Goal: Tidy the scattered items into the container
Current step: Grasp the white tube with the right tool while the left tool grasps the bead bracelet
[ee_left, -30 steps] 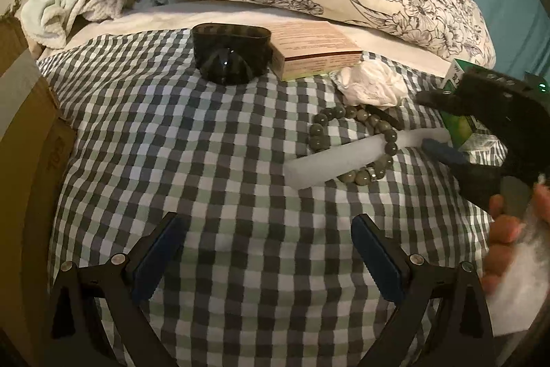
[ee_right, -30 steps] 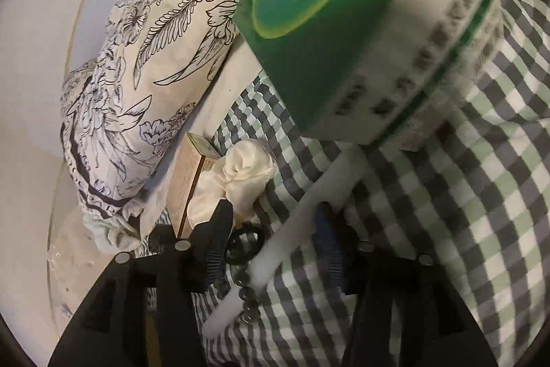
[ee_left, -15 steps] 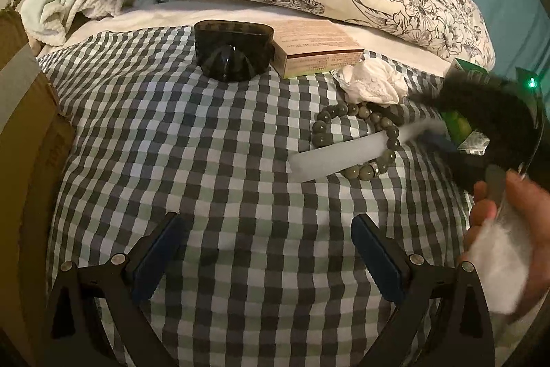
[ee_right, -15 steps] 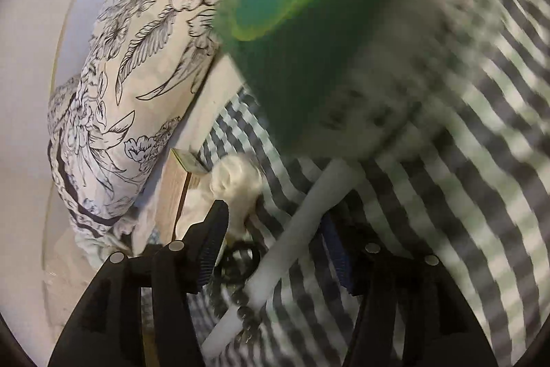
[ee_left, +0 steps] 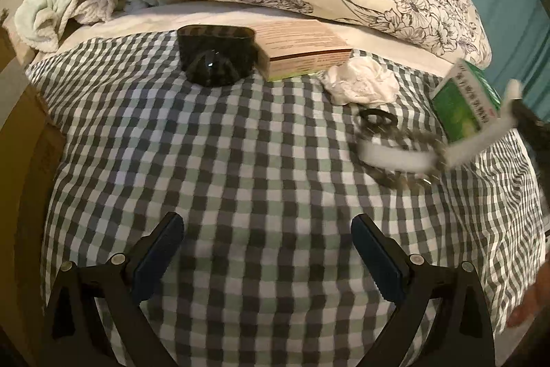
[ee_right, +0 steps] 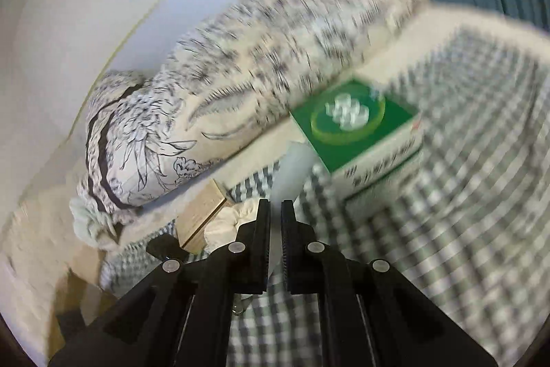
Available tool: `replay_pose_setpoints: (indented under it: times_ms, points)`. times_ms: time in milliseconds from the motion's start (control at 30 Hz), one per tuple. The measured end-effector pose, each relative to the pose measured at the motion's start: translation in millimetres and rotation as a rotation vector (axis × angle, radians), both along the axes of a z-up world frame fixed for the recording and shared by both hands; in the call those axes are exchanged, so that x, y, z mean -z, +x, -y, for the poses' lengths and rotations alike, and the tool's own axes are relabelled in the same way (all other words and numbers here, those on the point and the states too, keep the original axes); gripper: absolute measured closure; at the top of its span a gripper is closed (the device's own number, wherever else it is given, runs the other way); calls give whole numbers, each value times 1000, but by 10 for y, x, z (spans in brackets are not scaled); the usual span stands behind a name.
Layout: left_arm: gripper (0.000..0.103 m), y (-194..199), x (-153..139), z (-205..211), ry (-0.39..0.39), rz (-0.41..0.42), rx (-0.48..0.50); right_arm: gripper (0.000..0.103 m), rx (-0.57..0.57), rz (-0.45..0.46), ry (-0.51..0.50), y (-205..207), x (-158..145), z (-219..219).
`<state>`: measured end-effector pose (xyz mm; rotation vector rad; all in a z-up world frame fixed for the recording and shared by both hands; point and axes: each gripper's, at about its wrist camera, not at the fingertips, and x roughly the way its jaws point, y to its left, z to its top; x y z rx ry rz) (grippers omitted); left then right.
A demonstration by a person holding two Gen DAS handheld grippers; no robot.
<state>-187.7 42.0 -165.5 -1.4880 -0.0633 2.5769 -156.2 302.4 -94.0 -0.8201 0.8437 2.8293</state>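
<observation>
Left wrist view: our left gripper spread wide at bottom over checked cloth, dark container upper centre, blurred white stick through beads at right; right wrist view: our right gripper pinching stick at centre, green box behind.

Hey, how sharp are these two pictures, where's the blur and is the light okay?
Left wrist view: dim warm light, checked cloth and dark bowl sharp, white stick and bead bracelet smeared, edges bent by the fisheye. Right wrist view: pillow, green box and cloth streaked by motion blur; only the right gripper looks crisp.
</observation>
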Motion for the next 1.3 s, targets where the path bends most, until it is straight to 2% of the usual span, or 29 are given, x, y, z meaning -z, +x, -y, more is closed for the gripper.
replay_pose_setpoints:
  times_ms: [200,333,467,600,733,833,967,1000,1033,1067,1100,1167,1267,1300]
  points:
    - [3,-43,-128,-276,0,-24,68,97,-27,-70,155,324,-288,-49]
    - [3,-21,-195,-433,-8,-28,113,97,-118,-179,251,546,-564,86]
    - [3,5,-216,-571,-23,-34,143,97,-163,-249,254,670,-780,100]
    - [3,-45,-193,-729,-21,-27,179,97,-155,-187,253,638,-723,-3]
    - [3,-169,-131,-928,32,3,214,97,-127,-60,208,573,-398,-176]
    - [2,-281,63,-1083,8,55,202,97,-105,1,208,550,-218,-274]
    - [1,-278,132,-1196,-41,-19,206,97,-108,24,171,550,-156,-360]
    - [17,-254,111,-1182,-32,-34,217,97,-106,30,174,552,-154,-366]
    - [50,-237,83,-1153,-23,-52,221,97,-107,36,175,556,-152,-370]
    - [69,-225,58,-1100,-16,-59,222,97,-108,39,173,557,-149,-368]
    - [81,-238,42,-1047,-7,-49,220,97,-109,39,171,563,-150,-357]
    - [81,-260,16,-903,60,-8,214,97,-117,46,178,570,-153,-318]
    - [81,-142,-81,-702,78,-30,172,97,-135,45,170,592,-186,-244]
    - [97,-84,-130,-644,81,-39,162,97,-143,38,170,609,-215,-212]
